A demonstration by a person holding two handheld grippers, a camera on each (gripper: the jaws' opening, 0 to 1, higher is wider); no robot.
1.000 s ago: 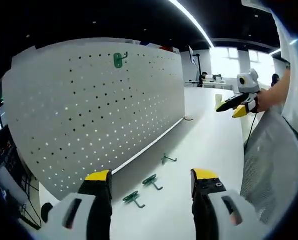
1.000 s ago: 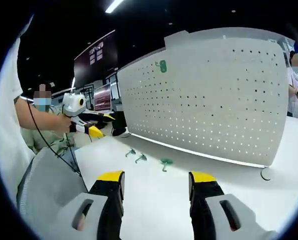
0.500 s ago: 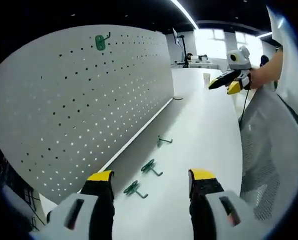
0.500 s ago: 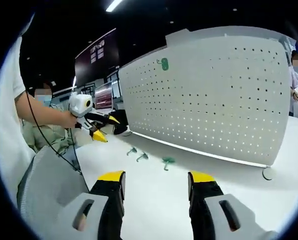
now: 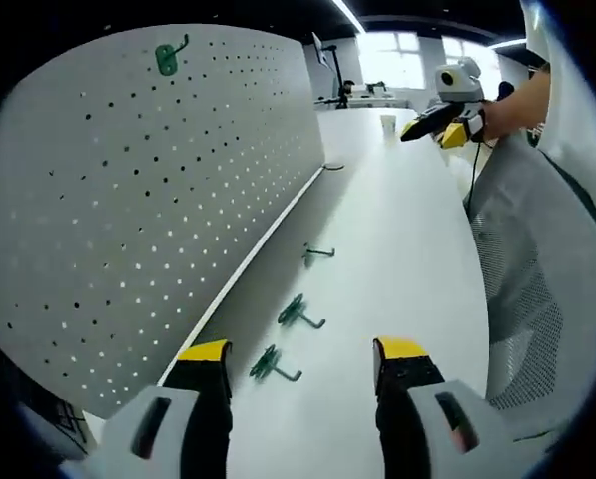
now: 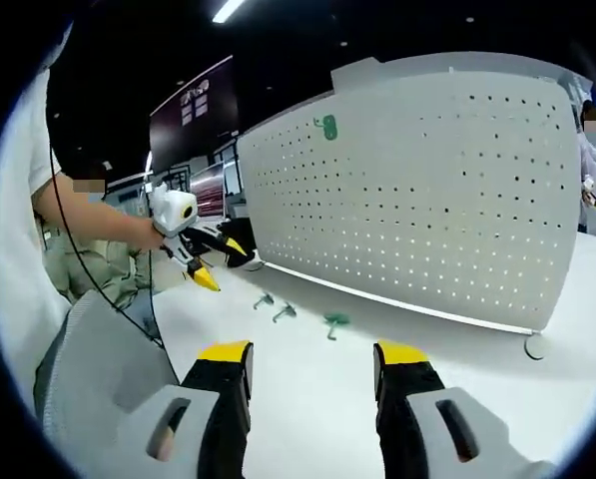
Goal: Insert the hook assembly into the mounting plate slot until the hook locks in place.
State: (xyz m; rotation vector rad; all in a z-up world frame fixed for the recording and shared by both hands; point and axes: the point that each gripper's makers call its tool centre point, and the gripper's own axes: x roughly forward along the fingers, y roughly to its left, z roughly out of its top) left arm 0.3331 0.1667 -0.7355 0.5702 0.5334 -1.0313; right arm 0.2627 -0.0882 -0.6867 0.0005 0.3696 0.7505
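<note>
The left hand-held gripper (image 5: 302,364) is spread and holds nothing. It points down at the table (image 5: 407,259), and the nearest hook (image 5: 273,365) lies just ahead of its left jaw. A second hook (image 5: 298,312) and a third hook (image 5: 315,253) lie farther along, all close to the foot of the pegboard (image 5: 128,200).

The right hand-held gripper (image 6: 312,364) is also spread and empty, well back from the same hooks.

The likely trouble is the pickup. The hooks are thin and lie flat, so the jaws could close on the wire prong and twist the piece, or skid it against the pegboard base. A hook gripped crooked would probably not line up with the holes and would fail to lock.

The left gripper view shows the lie of each hook clearly, and one mounted hook (image 5: 166,55) high on the board. The right gripper view shows the pegboard's full face, a small ring (image 6: 532,347) at its far foot, and the left hand-held gripper from the side.
</note>
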